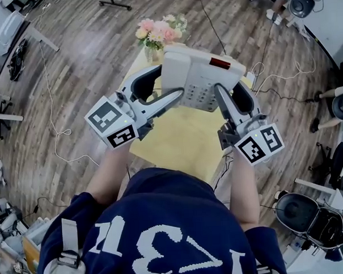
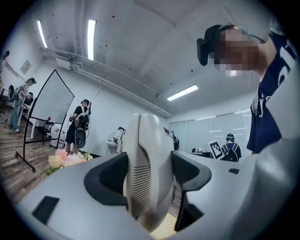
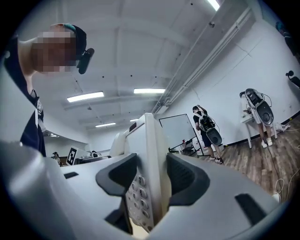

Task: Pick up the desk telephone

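A white desk telephone (image 1: 200, 75) with a grey keypad and a red strip hangs in the air above a yellow table (image 1: 177, 147), held from both sides. My left gripper (image 1: 169, 81) is shut on its left end, the handset side. In the left gripper view the telephone (image 2: 150, 159) stands edge-on, and both dark pads (image 2: 110, 180) press on it. My right gripper (image 1: 229, 87) is shut on the right end. In the right gripper view the telephone (image 3: 149, 154) shows its keypad between the pads (image 3: 187, 180). Both grippers point level.
A vase of pink flowers (image 1: 158, 33) stands at the table's far edge, just beyond the telephone. Cables (image 1: 58, 133) trail over the wooden floor. Office chairs (image 1: 299, 213) stand at the right. People (image 3: 206, 129) and a whiteboard (image 2: 49, 110) are in the background.
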The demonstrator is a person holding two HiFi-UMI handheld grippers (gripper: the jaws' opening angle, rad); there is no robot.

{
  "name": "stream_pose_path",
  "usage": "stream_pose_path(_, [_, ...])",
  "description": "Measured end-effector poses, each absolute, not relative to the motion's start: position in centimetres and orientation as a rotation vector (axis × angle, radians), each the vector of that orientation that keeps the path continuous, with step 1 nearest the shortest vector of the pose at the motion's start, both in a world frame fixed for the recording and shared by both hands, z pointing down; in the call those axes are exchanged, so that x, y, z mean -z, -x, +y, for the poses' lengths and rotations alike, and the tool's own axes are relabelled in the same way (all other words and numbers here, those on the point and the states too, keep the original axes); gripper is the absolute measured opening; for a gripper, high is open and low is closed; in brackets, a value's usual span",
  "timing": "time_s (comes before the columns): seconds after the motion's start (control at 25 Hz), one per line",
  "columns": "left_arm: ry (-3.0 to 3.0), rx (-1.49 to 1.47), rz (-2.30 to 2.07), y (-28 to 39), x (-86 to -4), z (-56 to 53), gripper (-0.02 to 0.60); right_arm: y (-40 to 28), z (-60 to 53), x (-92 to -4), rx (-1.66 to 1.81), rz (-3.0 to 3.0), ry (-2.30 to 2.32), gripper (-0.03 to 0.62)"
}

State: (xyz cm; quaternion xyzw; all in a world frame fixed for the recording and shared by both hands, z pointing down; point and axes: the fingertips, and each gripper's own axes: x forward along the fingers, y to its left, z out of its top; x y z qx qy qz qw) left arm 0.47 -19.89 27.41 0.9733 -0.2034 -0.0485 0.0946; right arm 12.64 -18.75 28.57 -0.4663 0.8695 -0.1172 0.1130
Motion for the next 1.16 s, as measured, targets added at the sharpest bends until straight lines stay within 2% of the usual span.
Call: stream_pose_path(1.16, [-2.917, 0.137, -0.639, 0.4, -25.5, -18.6, 0.307, -11.8, -17.7, -26.8, 0.323, 2.549, 1.345, 0.213])
